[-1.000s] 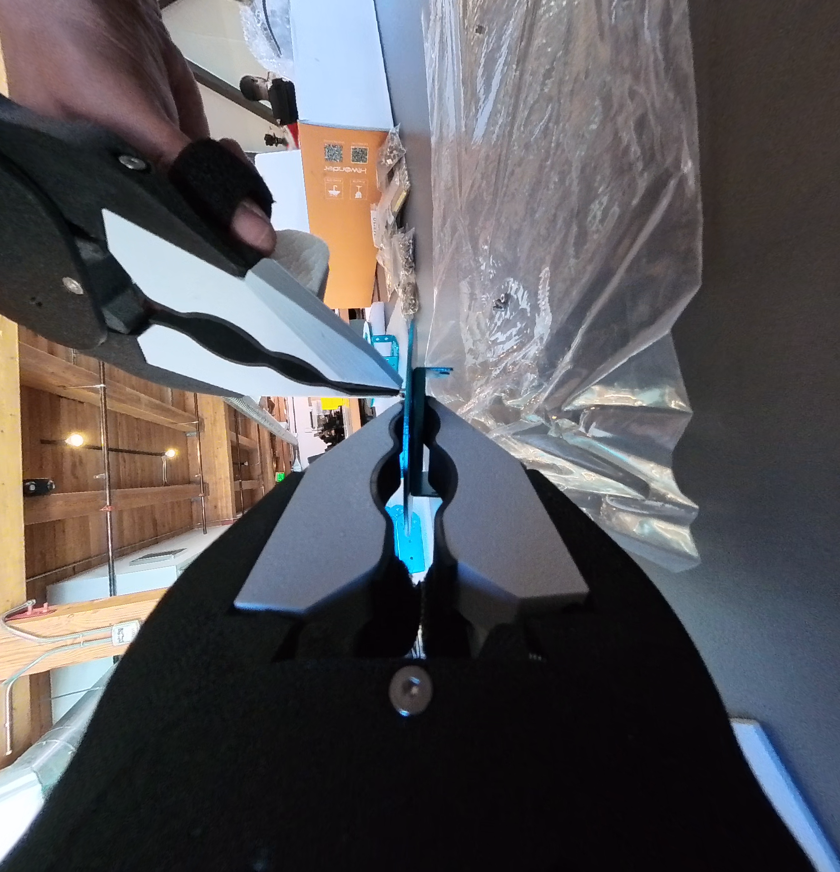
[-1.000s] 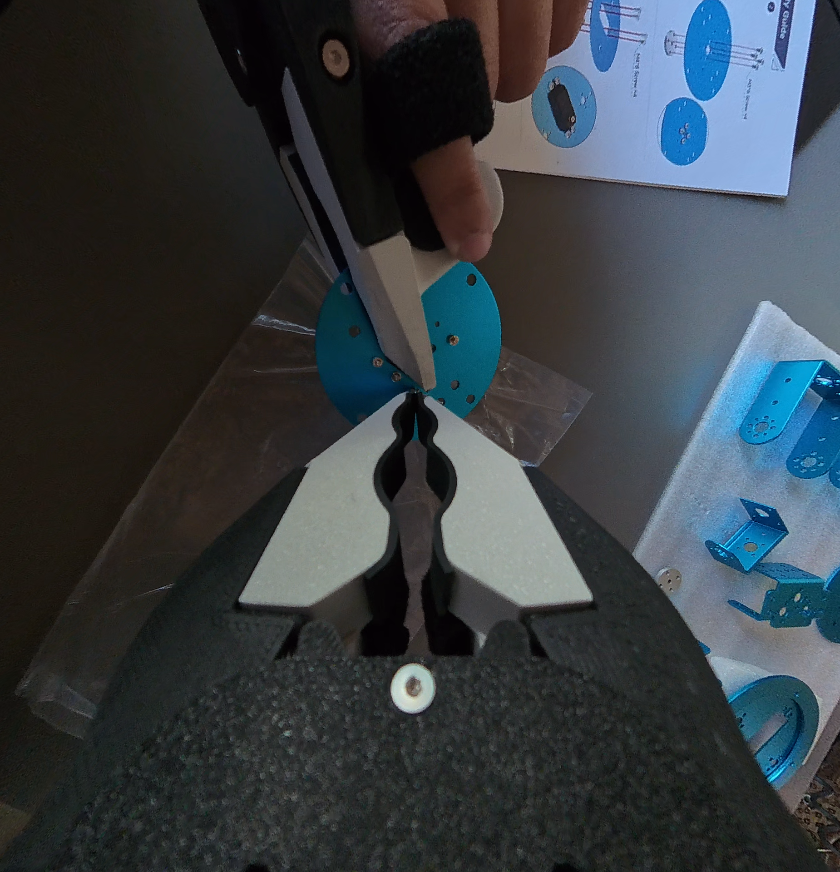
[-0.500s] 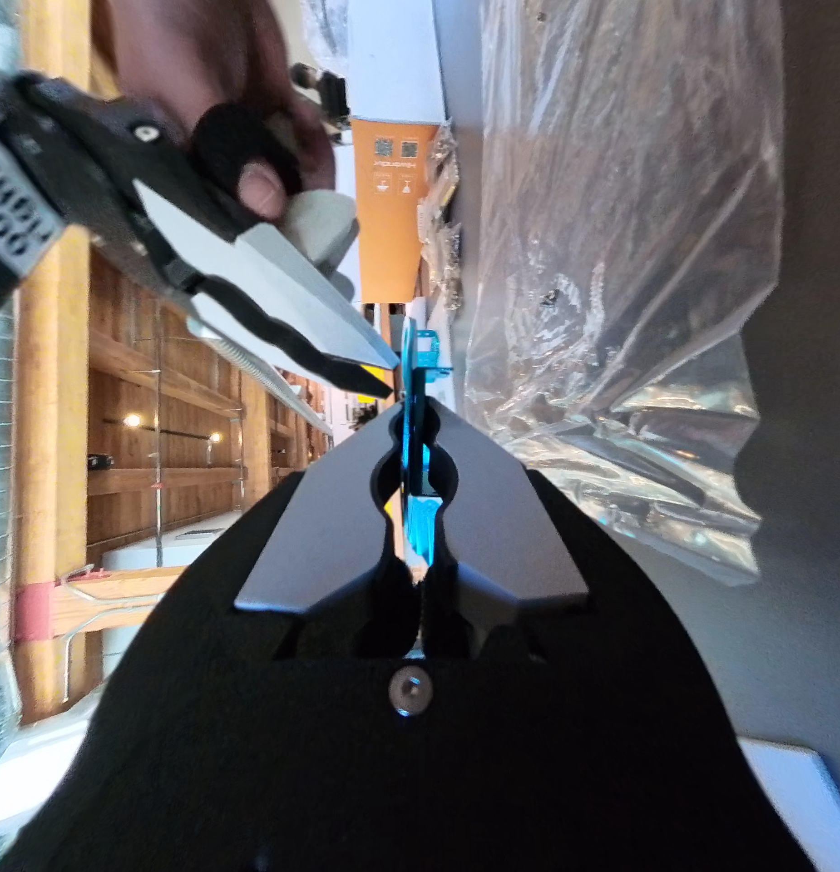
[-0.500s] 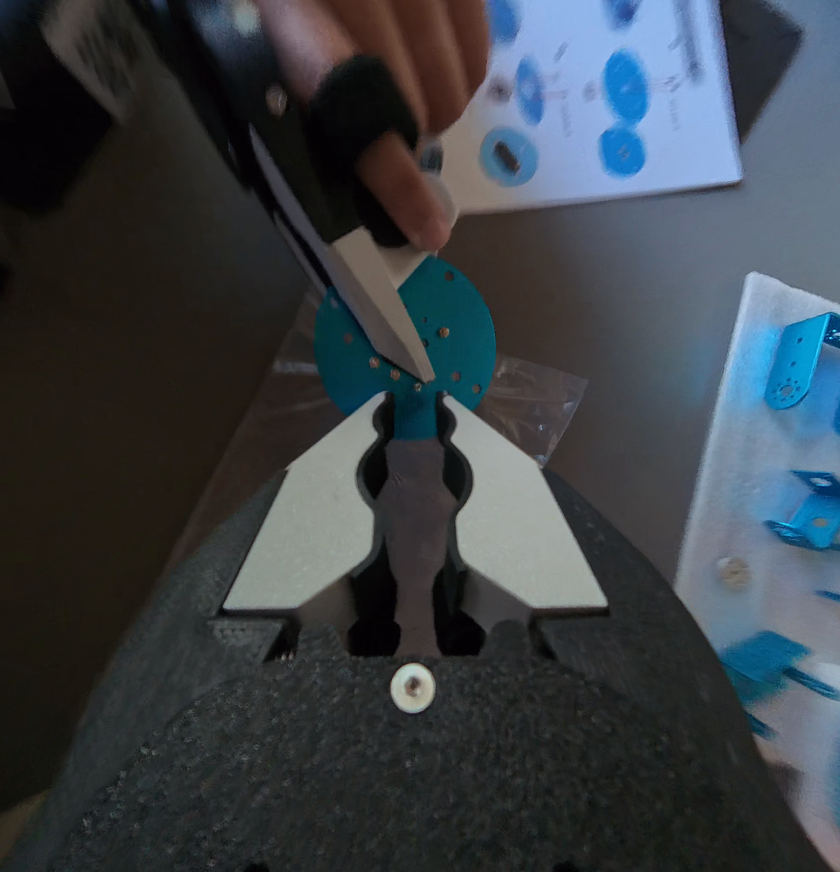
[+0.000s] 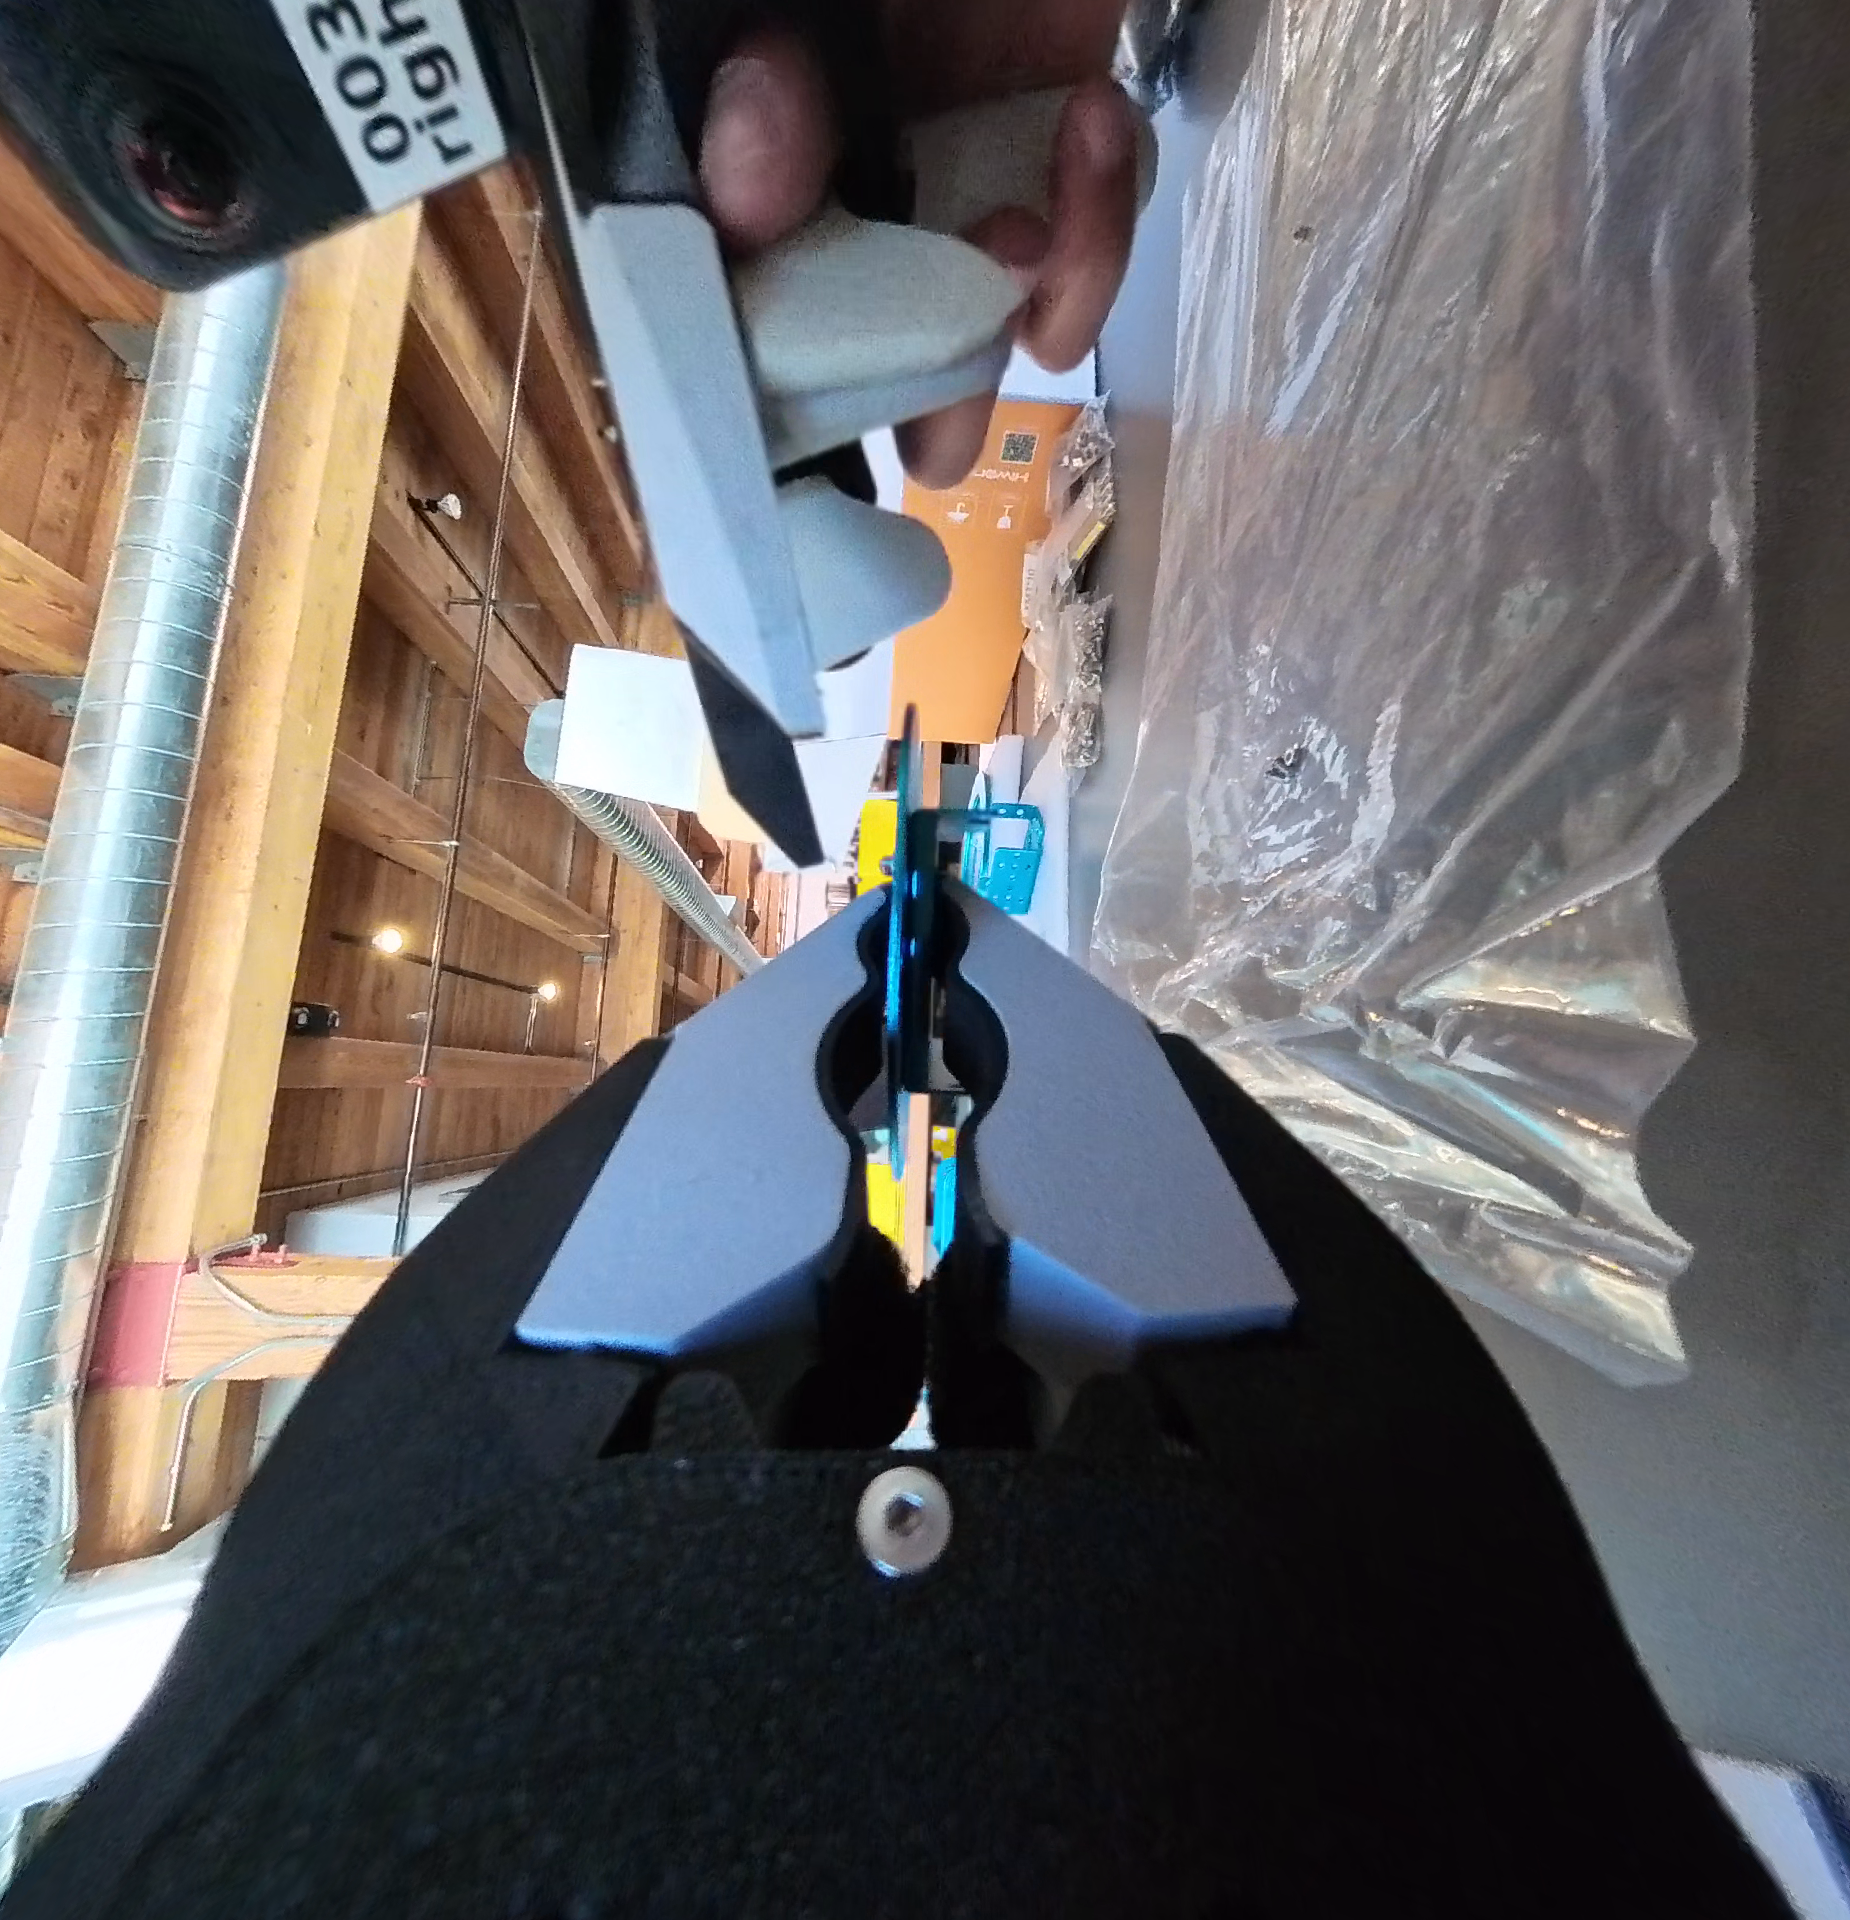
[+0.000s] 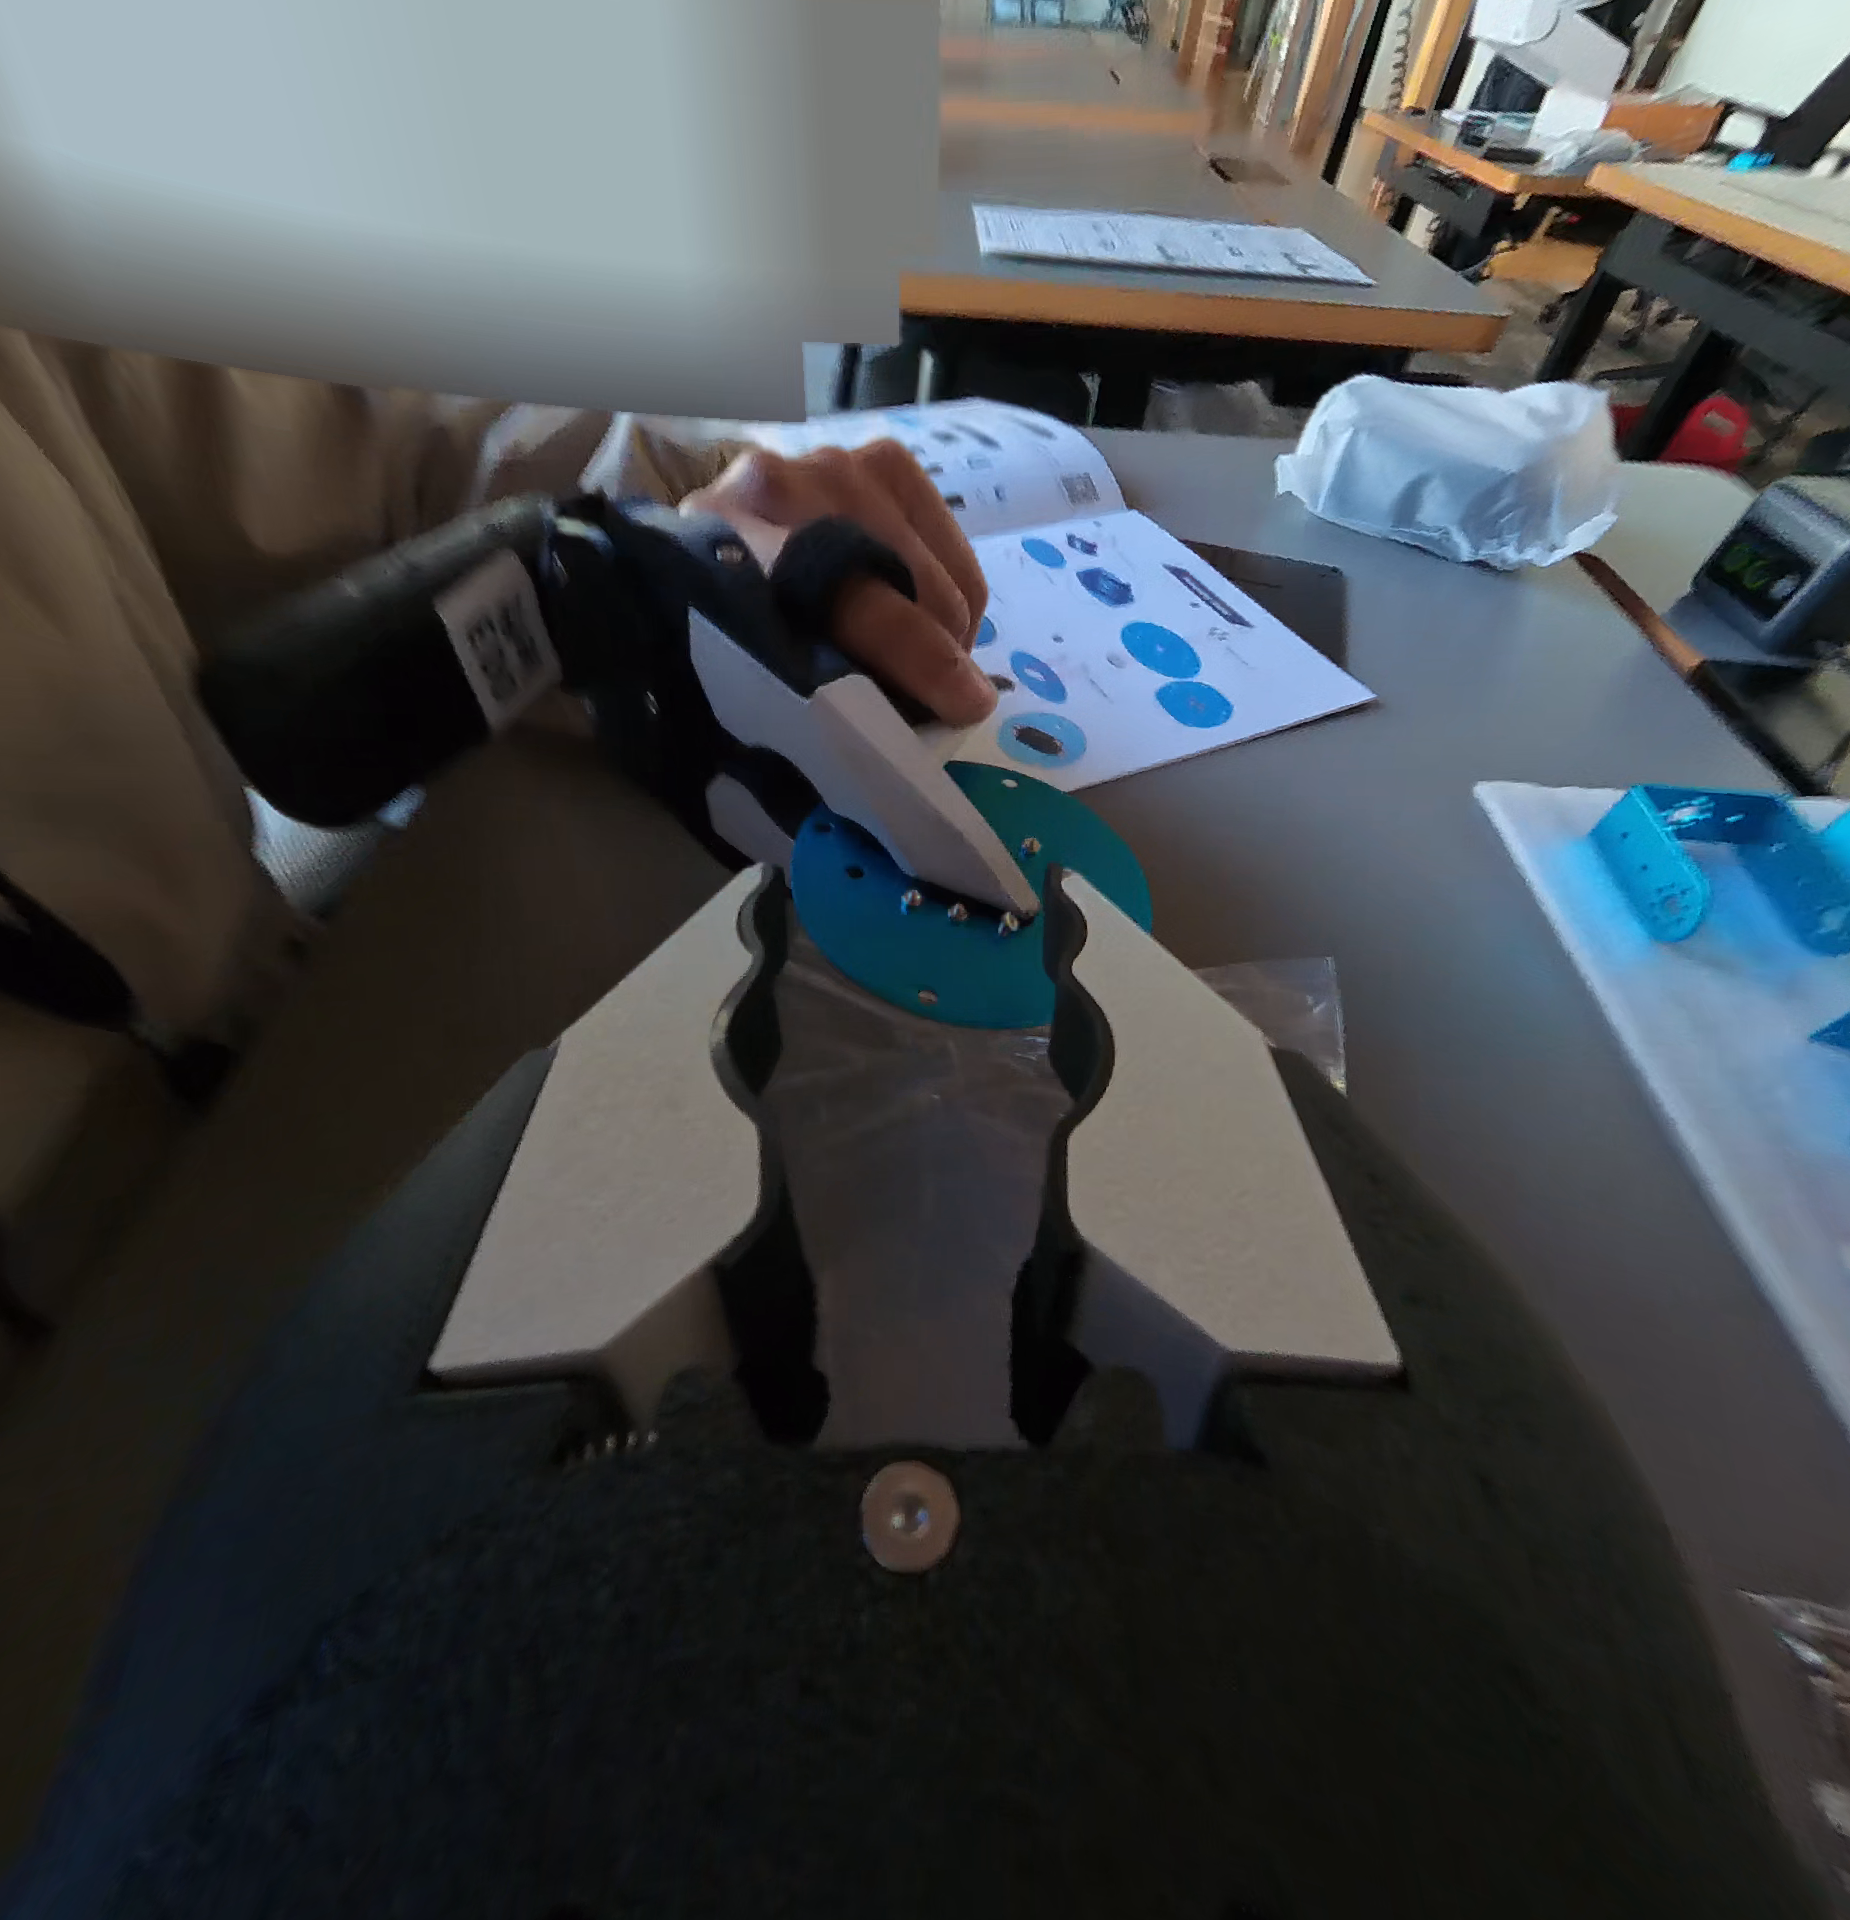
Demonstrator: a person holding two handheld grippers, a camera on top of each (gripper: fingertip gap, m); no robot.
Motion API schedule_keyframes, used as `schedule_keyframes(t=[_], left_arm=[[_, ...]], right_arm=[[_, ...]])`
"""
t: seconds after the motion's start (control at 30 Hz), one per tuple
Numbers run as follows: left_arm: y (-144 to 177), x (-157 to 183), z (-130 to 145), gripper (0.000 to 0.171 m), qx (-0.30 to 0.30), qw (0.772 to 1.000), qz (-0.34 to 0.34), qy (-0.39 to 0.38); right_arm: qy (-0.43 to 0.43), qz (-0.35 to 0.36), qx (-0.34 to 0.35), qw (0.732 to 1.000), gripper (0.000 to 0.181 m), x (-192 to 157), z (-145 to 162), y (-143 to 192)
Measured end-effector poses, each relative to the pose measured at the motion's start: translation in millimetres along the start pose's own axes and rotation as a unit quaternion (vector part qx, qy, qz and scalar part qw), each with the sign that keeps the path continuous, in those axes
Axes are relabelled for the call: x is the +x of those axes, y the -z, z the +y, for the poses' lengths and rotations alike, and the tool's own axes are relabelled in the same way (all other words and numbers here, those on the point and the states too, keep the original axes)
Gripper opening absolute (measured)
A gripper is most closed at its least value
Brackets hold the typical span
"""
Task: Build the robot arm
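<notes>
Currently the left gripper (image 5: 916,904) is clamped on the edge of a blue disc (image 6: 968,914), held above the bench (image 6: 1472,935) near its clear bag (image 5: 1420,623); right gripper (image 6: 910,904) jaws are spread wide, holding nothing.

blue round disc (image 6: 988,961) | perforated, small screws | clamped edge-on in left hand-held gripper (image 5: 916,894)

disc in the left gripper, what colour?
Teal-blue round disc dotted with small holes; clearest in the right wrist view.
</notes>
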State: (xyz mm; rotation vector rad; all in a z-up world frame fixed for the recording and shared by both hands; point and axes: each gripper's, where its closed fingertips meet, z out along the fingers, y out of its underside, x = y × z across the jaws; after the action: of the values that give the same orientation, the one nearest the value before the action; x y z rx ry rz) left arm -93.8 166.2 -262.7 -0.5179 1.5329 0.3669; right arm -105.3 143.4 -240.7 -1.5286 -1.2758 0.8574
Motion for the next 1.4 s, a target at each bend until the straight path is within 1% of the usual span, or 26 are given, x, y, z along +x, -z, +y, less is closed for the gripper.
schedule_keyframes(t=[0.1, 0.23, 0.3, 0.37, 0.47, 0.53, 0.6, 0.67, 0.8, 1.1, 1.4], left_arm=[[-1, 3, 1, 0.001, -0.002, 1.000, 0.006, 0.001], [-1, 4, 2, 0.001, -0.004, 1.000, 0.010, 0.000], [-1, 5, 2, 0.001, -0.003, 1.000, 0.011, 0.001], [-1, 6, 2, 0.001, -0.002, 1.000, 0.015, 0.001], [-1, 8, 0, 0.001, 0.003, 1.000, 0.023, 0.008], [0, 7, -1, 0.001, 0.008, 0.999, 0.027, 0.017], [1, 7, -2, 0.001, 0.011, 0.999, 0.031, 0.024], [1, 7, -3, 0.001, 0.013, 0.999, 0.033, 0.026], [1, 10, -5, 0.001, 0.013, 0.999, 0.034, 0.012], [2, 11, -8, 0.001, 0.016, 0.999, 0.030, -0.002], [2, 12, -9, 0.001, 0.017, 0.999, 0.032, -0.002]], right_arm=[[0.020, 0.004, -0.032, 0.999, 0.050, -2, 9, -3], [0.043, 0.010, -0.053, 0.998, 0.054, -3, 18, -7], [0.068, 0.016, -0.051, 0.996, 0.056, -5, 17, -8], [0.104, 0.030, -0.073, 0.991, 0.060, -4, 22, -9], [0.186, 0.071, -0.109, 0.974, 0.059, -2, 30, -8], [0.241, 0.113, -0.128, 0.955, 0.057, 2, 34, -5], [0.297, 0.148, -0.139, 0.933, 0.052, 6, 35, -5], [0.324, 0.158, -0.149, 0.921, 0.049, 5, 36, -7], [0.354, 0.177, -0.147, 0.907, 0.040, 5, 34, -8], [0.337, 0.177, -0.134, 0.915, 0.029, 5, 28, -7], [0.335, 0.175, -0.136, 0.916, 0.025, 4, 31, -9]])
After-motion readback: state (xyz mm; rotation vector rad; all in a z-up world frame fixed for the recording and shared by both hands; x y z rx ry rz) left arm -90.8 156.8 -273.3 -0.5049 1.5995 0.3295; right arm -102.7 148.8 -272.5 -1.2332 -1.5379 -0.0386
